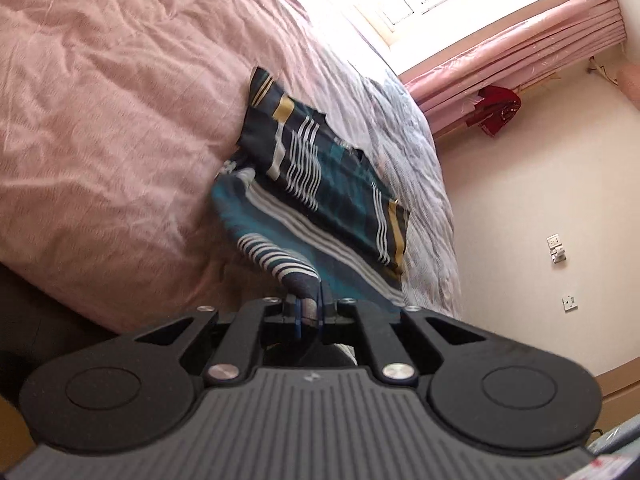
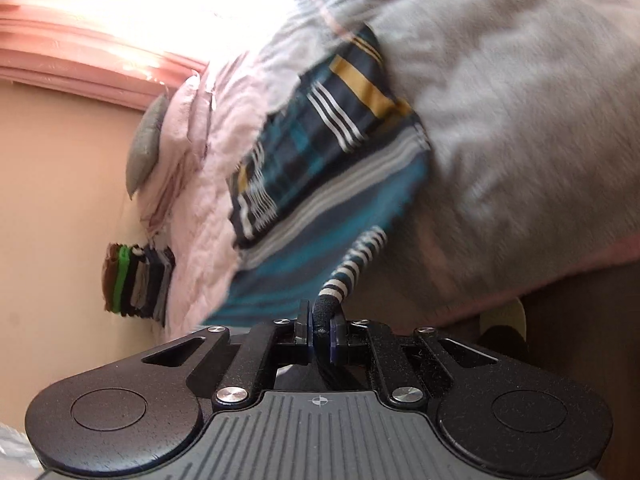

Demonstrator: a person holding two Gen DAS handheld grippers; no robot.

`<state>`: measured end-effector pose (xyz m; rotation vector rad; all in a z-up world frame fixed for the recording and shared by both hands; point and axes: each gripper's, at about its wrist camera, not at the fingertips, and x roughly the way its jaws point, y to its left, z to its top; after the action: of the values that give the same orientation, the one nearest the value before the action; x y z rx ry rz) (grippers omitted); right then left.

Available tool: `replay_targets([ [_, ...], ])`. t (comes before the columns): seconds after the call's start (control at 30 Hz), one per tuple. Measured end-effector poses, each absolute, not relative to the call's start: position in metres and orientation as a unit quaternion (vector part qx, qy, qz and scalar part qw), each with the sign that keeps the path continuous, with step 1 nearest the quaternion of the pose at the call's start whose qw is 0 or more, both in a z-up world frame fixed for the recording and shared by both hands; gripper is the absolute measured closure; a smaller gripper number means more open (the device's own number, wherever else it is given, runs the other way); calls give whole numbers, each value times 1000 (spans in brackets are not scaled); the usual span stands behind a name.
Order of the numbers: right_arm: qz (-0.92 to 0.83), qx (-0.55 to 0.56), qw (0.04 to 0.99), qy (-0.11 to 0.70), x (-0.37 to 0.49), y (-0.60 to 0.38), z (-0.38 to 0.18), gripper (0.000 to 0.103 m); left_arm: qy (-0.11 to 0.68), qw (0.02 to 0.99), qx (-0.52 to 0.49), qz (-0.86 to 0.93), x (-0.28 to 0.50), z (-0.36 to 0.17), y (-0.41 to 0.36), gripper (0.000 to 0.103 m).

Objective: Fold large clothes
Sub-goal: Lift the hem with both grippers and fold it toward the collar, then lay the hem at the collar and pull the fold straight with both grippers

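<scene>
Left gripper [image 1: 309,312] and right gripper [image 2: 322,326] each pinch a corner of the dark teal striped cotton garment [image 1: 320,184], fingers clamped, drawing it taut across the pink quilted bed [image 1: 100,120] for folding.

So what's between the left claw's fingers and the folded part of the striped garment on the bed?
Only the striped garment itself: a twisted strip runs from the left claw to the folded part, over the pink bedspread, in the left wrist view.
</scene>
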<state>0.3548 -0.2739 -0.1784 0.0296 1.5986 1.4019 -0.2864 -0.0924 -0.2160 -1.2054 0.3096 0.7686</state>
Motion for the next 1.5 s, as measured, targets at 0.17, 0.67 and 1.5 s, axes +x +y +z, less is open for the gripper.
replay_targets([
  [0.17, 565, 47, 491, 662, 389, -173, -162, 100, 115, 751, -547, 351, -247, -196, 1, 99],
  [0.67, 553, -113, 620, 545, 440, 9, -235, 79, 244, 675, -507, 478, -152, -262, 200, 77],
  [1.5, 628, -233, 588, 454, 392, 129, -313, 65, 414, 740, -310, 429, -52, -324, 258, 70],
])
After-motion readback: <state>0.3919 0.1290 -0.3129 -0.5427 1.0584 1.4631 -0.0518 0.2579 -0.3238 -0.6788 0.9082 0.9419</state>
